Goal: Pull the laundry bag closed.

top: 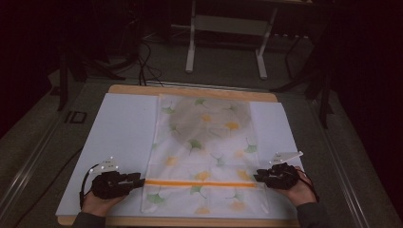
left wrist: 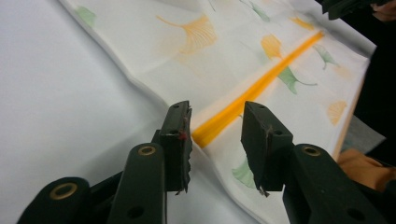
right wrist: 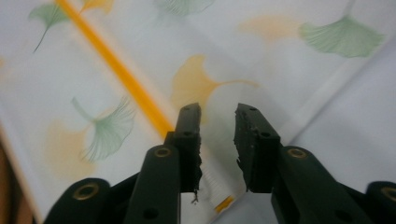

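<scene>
White sheet [top: 121,128] covers my wooden surface [top: 190,90]; beyond it, a white-legged frame [top: 228,42] and floor cables [top: 142,61].

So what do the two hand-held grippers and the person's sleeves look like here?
Both are black. The left hand-held gripper and right hand-held gripper each carry a pale three-cornered plate and a dark trailing cable. Their jaws are flat black blocks with brass-ringed pivots. The sleeves look dark grey.

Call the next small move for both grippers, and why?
Probably draw both back off the cloth. The left gripper and right gripper stand open at the two ends of the orange stripe, holding nothing; the cloth lies flat on the table.
</scene>
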Available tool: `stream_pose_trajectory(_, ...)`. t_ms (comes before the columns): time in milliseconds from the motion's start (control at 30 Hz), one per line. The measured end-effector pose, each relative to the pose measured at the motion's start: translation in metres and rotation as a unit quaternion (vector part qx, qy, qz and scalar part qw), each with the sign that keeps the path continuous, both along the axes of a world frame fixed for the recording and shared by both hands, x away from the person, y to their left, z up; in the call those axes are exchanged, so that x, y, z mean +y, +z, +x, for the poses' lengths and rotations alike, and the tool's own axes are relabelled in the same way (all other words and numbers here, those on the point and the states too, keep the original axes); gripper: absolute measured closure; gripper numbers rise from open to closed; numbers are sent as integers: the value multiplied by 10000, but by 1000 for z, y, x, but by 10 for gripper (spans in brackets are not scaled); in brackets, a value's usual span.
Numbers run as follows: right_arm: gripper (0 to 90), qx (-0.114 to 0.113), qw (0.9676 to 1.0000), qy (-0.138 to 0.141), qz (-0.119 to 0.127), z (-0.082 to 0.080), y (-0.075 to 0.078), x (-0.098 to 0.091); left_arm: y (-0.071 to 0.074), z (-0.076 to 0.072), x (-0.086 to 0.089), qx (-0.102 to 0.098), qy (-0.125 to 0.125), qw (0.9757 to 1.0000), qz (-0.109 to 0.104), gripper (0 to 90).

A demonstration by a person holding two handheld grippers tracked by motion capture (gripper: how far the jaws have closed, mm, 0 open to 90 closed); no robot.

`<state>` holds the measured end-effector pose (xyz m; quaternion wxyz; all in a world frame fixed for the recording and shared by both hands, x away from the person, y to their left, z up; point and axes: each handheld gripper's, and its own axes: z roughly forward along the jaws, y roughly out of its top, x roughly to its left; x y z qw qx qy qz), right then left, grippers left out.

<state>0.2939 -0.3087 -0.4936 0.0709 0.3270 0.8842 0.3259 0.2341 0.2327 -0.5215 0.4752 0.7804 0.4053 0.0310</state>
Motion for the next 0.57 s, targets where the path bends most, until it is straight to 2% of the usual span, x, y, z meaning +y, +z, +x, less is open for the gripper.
stream_pose_trajectory(67, 699, -63, 9997, -176, 128, 1, -1, -2, 0, 0, 0, -40, 43, 10000, 17, 612)
stream_pose_trajectory(100, 685, -104, 9993, -286, 200, 1, -2, -4, 1, 0, 0, -157, 196, 9997, 60, 605)
stream_pose_trajectory(133, 685, -104, 9993, -286, 200, 1, -2, -4, 1, 0, 0, -157, 196, 9997, 60, 597)
stream_pose_trajectory(167, 672, -192, 9983, -463, 288, 1, -3, -6, 1, 0, 2, -258, 450, 9986, 49, 588)
stream_pose_trajectory(233, 659, -261, 9969, -647, 360, 1, -6, -9, 1, 1, 5, -343, 661, 9972, 91, 591)
stream_pose_trajectory(267, 657, -297, 9960, -743, 401, 1, -7, -10, 1, 1, 5, -343, 661, 9972, 91, 591)
stream_pose_trajectory(300, 652, -318, 9950, -838, 447, 1, -8, -12, 0, 3, 7, -421, 882, 9951, 168, 592)
stream_pose_trajectory(333, 652, -318, 9950, -838, 447, 1, -8, -12, 0, 3, 7, -421, 882, 9951, 168, 592)
stream_pose_trajectory(433, 633, -470, 9898, -1233, 536, -1, -15, -19, -1, 6, 7, -602, 1190, 9895, 553, 589)
stream_pose_trajectory(467, 633, -470, 9898, -1233, 536, -1, -15, -19, -1, 6, 7, -602, 1190, 9895, 553, 588)
stream_pose_trajectory(533, 617, -499, 9848, -1508, 706, -4, -20, -23, -2, 8, 6, -693, 1346, 9861, 681, 571)
stream_pose_trajectory(567, 613, -501, 9838, -1573, 696, -4, -21, -24, -2, 8, 6, -726, 1412, 9845, 746, 558)
